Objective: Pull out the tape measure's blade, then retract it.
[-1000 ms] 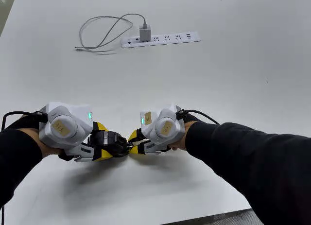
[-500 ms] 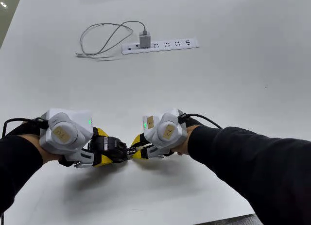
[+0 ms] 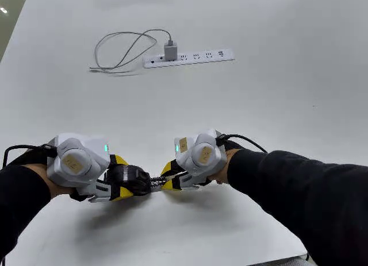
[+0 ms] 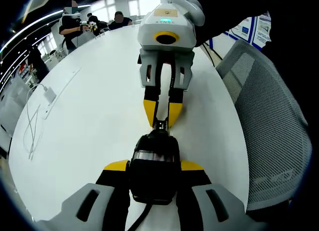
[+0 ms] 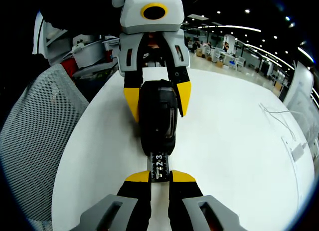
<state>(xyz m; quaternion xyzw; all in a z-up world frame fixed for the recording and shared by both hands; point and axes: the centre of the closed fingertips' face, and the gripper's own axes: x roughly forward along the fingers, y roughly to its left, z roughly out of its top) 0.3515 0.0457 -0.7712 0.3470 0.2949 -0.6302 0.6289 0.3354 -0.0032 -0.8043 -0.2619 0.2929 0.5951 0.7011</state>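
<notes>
Two tongs meet low over the near part of the white bench (image 3: 259, 105), with their tips facing each other. The left tongs (image 3: 123, 175) are clamped on the black body of the tape measure (image 3: 131, 178), one yellow tip on each side, so the body cannot slide when the other side pulls. The right tongs (image 3: 166, 176) are closed on the free end of the blade (image 5: 158, 167); in the right gripper view the printed numbers lie between its two tips. I judge this division is on purpose: one hand anchors, the other draws.

A short piece of blade is out, so the pulling step looks barely begun and the retracting is not yet done. The tape measure is at the bench surface or just above it; I cannot tell if it touches. Its mouth points toward the right tongs, and the long axis of the blade runs left to right across the person, along the line joining the two tongs. A pull straight along this line should keep the blade from bending.

Farther away, well apart from the work, a power strip (image 3: 190, 56) lies with a charger (image 3: 171, 50) plugged in and a grey cable (image 3: 123, 47) looping to its left.
</notes>
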